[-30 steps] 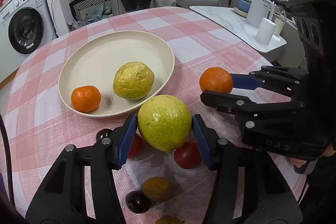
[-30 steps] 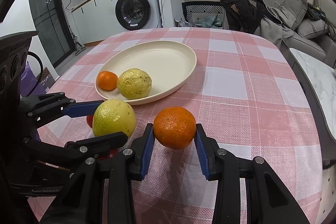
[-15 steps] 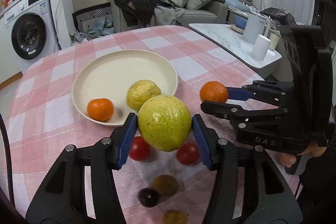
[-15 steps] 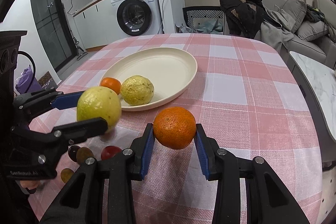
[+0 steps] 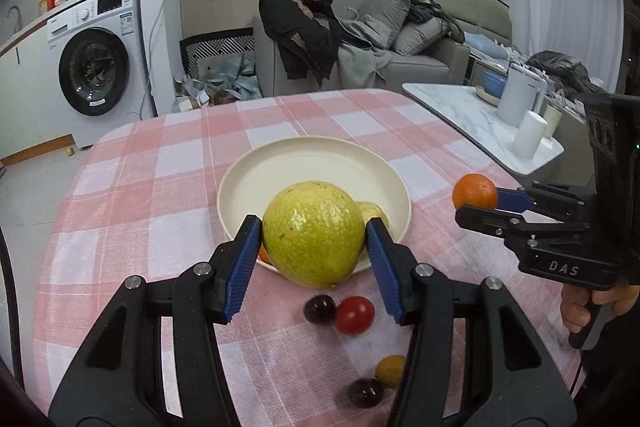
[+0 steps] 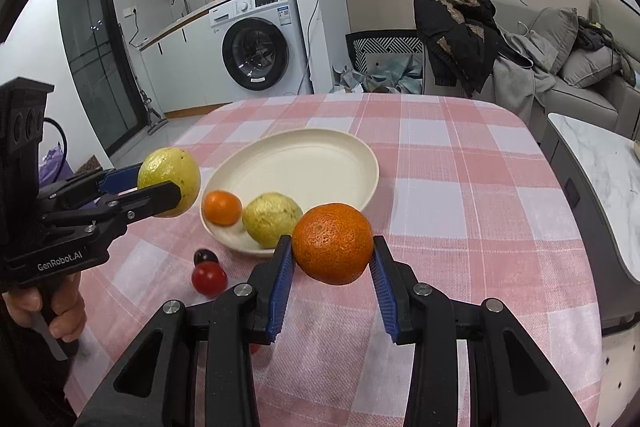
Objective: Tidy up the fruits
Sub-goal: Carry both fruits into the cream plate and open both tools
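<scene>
I have my left gripper [image 5: 314,241] pinching a pebbled green guava [image 5: 313,233], aloft just short of the cream plate [image 5: 316,157]; my right gripper [image 6: 332,261] pinches a dimpled orange [image 6: 332,243] above the checked tabletop [image 6: 460,211]. The plate already carries a small tangerine [image 6: 222,207] and another guava [image 6: 272,219] (roughly halfway, I judge). A glossy cherry tomato [image 5: 354,315] and dark grape [image 5: 319,309] wait on the cloth.

My left gripper [image 5: 314,239] clamped a big yellow-green guava [image 5: 313,231] above the near rim of the cream plate [image 5: 304,167]. To the right, my right gripper [image 5: 480,205] pinched an orange [image 5: 474,191] over the pink checked tablecloth [image 5: 160,195]. Nearer, a dark cherry [image 5: 319,309] touched a red tomato [image 5: 354,314].
</scene>
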Demonstrator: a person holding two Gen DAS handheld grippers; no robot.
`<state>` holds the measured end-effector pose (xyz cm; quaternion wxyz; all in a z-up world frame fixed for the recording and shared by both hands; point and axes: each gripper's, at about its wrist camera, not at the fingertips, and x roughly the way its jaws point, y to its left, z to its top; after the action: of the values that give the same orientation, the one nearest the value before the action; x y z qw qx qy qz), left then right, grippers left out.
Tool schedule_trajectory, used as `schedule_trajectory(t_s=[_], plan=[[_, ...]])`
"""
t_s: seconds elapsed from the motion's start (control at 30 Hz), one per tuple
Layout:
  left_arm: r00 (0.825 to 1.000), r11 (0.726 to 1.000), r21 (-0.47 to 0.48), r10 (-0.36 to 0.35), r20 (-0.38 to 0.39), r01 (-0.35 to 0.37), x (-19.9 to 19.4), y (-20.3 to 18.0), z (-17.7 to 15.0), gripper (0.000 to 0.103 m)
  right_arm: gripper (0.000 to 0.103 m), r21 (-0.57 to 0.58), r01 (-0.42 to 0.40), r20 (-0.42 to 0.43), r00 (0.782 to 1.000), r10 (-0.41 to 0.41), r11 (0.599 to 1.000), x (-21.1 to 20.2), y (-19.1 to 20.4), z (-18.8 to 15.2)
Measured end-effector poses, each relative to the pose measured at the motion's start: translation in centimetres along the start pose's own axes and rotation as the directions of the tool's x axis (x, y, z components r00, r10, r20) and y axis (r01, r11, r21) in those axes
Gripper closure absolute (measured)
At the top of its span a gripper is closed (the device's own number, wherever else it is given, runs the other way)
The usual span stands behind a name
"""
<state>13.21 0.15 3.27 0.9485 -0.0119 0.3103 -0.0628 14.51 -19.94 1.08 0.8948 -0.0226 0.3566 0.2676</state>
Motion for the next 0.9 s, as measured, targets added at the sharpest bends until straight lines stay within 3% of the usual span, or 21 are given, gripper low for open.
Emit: schedule_trajectory(t_s=[0.47, 0.9], plan=[[0.999, 0.999, -0.035, 0.030, 0.010, -0.030, 1.7, 1.3, 1.5, 0.052, 0.064, 0.056, -0.035, -0.005, 0.999, 0.036, 0.998, 2.3, 0.8, 4.1], [0.998, 0.998, -0.020, 0.057, 0.005, -0.057, 5.8, 1.4, 1.8, 0.052, 0.064, 0.119, -0.051, -0.016, 0.998, 0.053, 0.992, 5.5, -0.4, 4.3]])
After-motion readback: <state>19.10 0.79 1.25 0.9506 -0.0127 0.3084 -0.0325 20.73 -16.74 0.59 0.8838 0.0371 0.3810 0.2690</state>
